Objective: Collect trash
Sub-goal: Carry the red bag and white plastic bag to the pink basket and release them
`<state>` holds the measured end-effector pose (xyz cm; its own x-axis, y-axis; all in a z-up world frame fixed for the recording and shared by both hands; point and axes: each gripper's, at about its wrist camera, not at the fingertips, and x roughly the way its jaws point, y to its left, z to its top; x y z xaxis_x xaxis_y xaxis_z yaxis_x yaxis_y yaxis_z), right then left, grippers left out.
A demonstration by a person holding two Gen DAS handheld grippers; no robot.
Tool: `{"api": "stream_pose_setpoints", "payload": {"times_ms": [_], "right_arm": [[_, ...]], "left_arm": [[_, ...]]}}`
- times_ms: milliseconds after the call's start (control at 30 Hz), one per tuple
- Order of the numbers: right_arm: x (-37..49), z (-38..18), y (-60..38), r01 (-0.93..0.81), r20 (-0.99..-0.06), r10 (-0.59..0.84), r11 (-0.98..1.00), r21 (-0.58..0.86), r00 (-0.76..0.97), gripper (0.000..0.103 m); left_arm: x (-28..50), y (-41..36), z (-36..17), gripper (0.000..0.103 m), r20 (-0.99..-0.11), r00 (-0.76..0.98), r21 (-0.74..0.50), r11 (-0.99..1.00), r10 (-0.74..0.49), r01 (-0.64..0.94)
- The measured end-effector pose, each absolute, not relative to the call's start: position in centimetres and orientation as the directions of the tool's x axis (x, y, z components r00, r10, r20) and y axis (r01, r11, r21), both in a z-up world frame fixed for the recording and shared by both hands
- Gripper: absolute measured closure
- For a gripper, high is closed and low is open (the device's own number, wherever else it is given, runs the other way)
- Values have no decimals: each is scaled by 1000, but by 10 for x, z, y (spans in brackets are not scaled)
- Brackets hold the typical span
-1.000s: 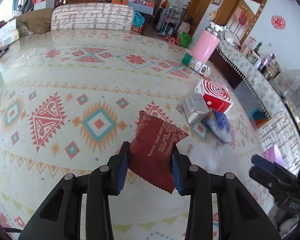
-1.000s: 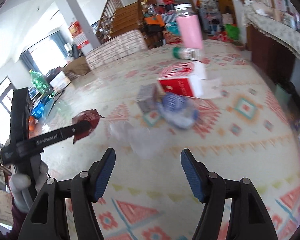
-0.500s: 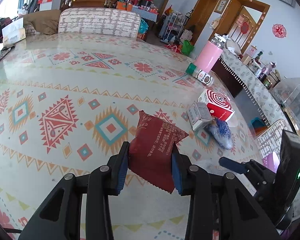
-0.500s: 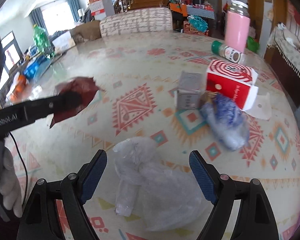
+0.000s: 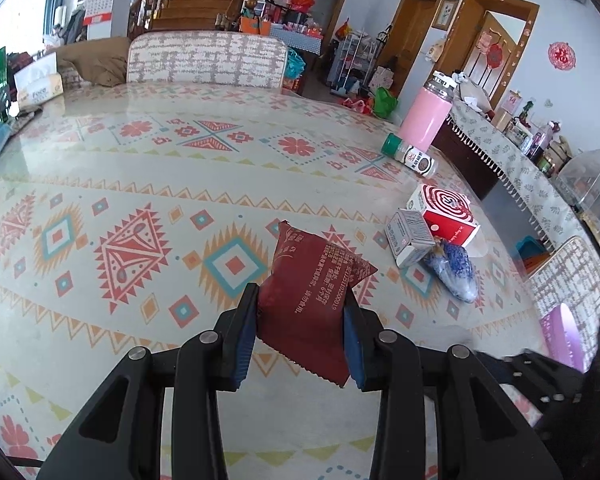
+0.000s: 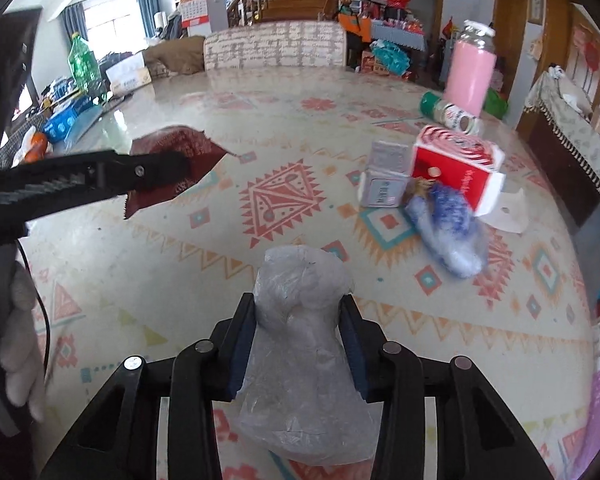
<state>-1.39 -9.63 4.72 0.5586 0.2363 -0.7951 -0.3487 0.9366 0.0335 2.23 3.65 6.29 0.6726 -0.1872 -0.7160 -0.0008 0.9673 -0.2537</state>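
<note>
Left tongs (image 5: 300,334) clenched on a dark red snack wrapper (image 5: 310,298), lower centre of the left wrist view, wrapper lifted off the patterned surface (image 5: 140,184) w/ its printed side up. Right tongs (image 6: 298,344) clenched on a crumpled clear plastic bag (image 6: 300,344), lower centre of the right wrist view; bag bulges above the pads & spreads wide below them. In the right view the left tongs (image 6: 180,166) reach in from the left edge w/ the red wrapper (image 6: 180,148) pinched at mid left; a light-gloved hand (image 6: 18,344) grips the handle at lower left. More trash sits mid right on the surface: a small grey carton (image 6: 382,180) touching a red & white box (image 6: 456,168), a blue-white crumpled bag (image 6: 448,232) just in front of both. Behind them, upper right, a green-capped jar (image 6: 448,114) lies on its side beside an upright pink tumbler (image 6: 470,76).
</note>
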Motion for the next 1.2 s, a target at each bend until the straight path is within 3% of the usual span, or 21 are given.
{"api": "stream_pose_setpoints", "payload": {"times_ms": [733,967,1200], "right_arm": [[-117,78,-295,30,-735,92,988,150,671,58],[-143,86,-352,120,-703,45,976,184,710,58],[-169,85,-423,240,-689,-17,943,229,725,58]], "left_arm": [[7,-22,68,66,-693,717,-37,997,-73,65],[-8,-69,84,66,-696,690,-97,978,-198,183],[-9,-175,104,66,-706,598,-136,901,-379,411]]}}
